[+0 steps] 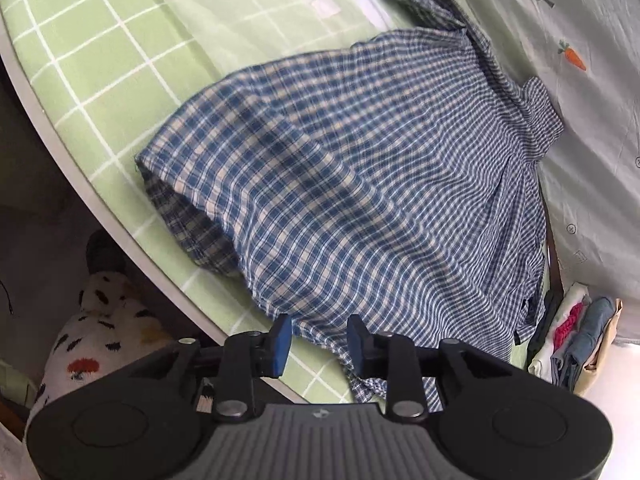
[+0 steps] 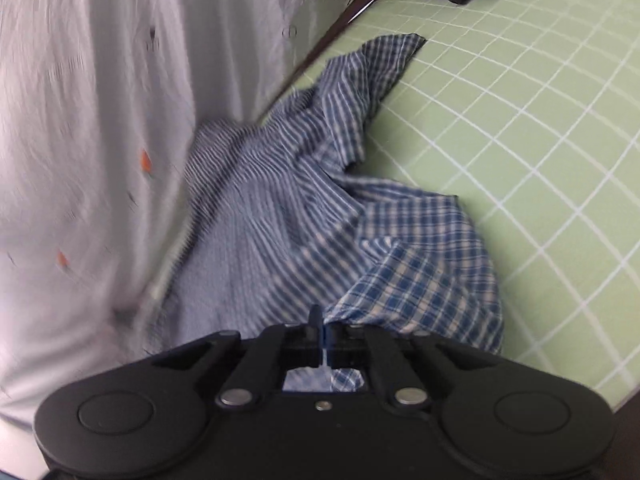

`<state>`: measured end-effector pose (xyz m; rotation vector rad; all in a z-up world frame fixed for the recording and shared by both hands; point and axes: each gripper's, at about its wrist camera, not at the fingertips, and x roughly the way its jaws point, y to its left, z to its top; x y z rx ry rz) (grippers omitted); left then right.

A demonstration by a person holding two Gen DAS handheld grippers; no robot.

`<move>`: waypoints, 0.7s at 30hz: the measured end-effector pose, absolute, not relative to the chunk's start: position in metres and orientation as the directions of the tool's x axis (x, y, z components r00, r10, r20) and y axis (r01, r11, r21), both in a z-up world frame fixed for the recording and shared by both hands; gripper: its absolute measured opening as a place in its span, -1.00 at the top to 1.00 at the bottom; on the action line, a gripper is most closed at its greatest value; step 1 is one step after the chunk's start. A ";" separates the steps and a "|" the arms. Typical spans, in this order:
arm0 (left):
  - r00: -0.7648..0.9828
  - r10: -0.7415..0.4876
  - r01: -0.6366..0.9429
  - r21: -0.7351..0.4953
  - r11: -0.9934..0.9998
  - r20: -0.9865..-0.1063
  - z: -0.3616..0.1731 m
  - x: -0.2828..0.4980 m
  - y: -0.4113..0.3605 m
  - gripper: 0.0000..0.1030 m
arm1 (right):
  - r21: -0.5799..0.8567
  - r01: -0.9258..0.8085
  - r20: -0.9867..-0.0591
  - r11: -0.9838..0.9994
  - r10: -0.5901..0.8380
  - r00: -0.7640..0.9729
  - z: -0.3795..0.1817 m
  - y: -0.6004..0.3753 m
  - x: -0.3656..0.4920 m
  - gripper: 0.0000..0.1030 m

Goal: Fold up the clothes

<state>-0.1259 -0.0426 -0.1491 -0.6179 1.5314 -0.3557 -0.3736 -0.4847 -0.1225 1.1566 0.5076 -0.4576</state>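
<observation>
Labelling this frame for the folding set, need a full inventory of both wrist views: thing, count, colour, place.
plaid shirt: 1, blue and white check, spread crumpled on the table
tablecloth: 1, light green with white grid, covering the table
curtain: 1, pale grey with small carrot prints, hanging along the table's far edge
folded clothes stack: 1 pile, white, pink, blue, at the table edge near the curtain
plush item: 1, white with dark and red marks, below the table
left gripper: 1, black, jaws apart at the shirt hem
right gripper: 1, black, jaws shut on shirt fabric
</observation>
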 end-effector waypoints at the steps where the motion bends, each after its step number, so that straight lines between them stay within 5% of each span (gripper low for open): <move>1: 0.021 -0.583 -0.168 -0.578 0.799 -0.812 -0.151 -0.126 -0.042 0.35 | 0.741 0.584 -0.594 0.331 -0.085 0.800 -0.122 -0.485 -0.374 0.97; 21: -0.037 -0.659 -0.244 -0.633 0.735 -0.751 -0.175 -0.135 -0.058 0.21 | 0.730 0.617 -0.626 0.294 -0.073 0.776 -0.134 -0.488 -0.382 0.96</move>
